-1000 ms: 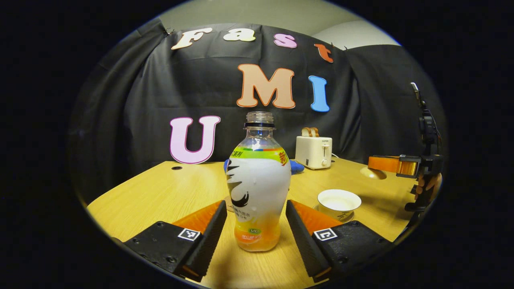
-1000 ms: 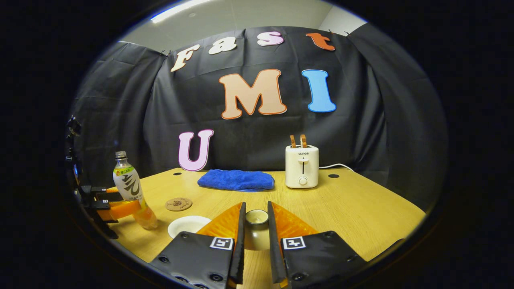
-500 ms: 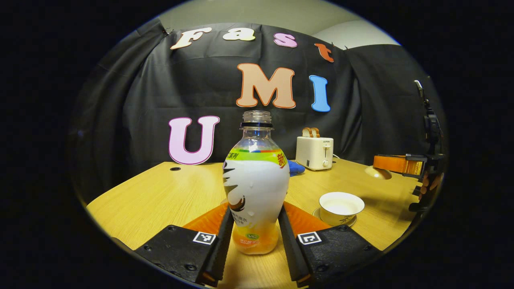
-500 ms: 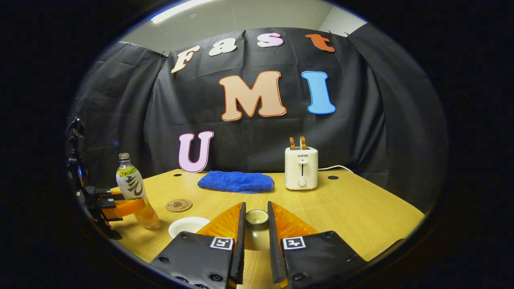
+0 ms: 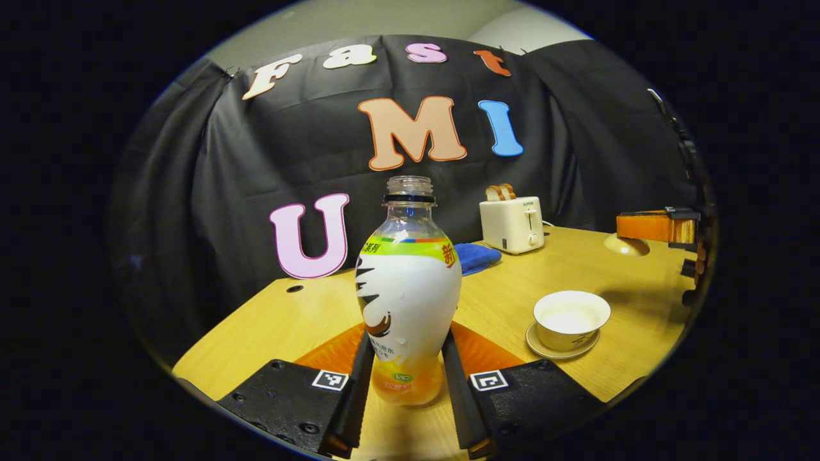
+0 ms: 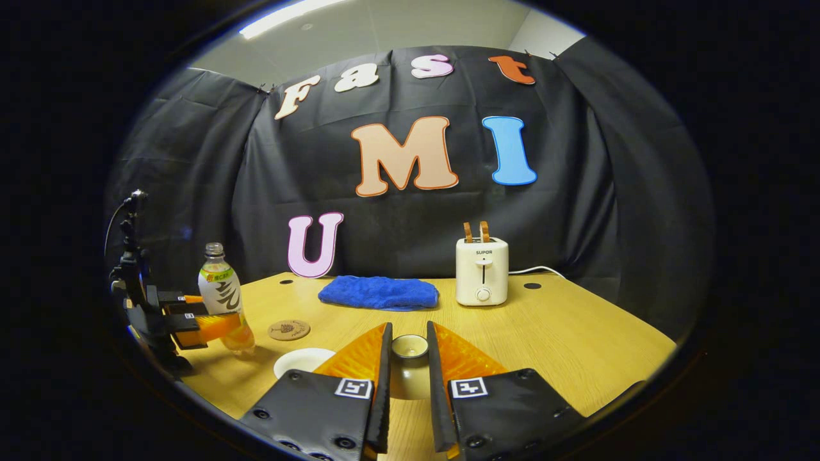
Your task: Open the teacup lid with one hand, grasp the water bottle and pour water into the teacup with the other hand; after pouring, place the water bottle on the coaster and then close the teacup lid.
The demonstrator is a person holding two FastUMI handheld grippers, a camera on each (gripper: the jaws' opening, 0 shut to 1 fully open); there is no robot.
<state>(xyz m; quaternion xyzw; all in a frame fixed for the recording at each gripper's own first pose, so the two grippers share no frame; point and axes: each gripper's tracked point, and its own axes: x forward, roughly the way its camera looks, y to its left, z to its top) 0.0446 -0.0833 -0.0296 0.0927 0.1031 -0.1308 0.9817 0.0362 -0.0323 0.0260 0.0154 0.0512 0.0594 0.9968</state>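
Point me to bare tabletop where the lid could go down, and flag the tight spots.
Widest bare patch: the table, right of the lid and in front of the toaster. A narrower strip lies between the blue towel and the lid. Crowded at left: coaster, teacup, water bottle and left gripper sit close together.

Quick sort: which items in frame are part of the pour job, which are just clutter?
Job:
water bottle, clamped in left gripper
teacup, open, on its saucer
teacup lid, held in right gripper
coaster, bare

Clutter:
toaster
blue towel
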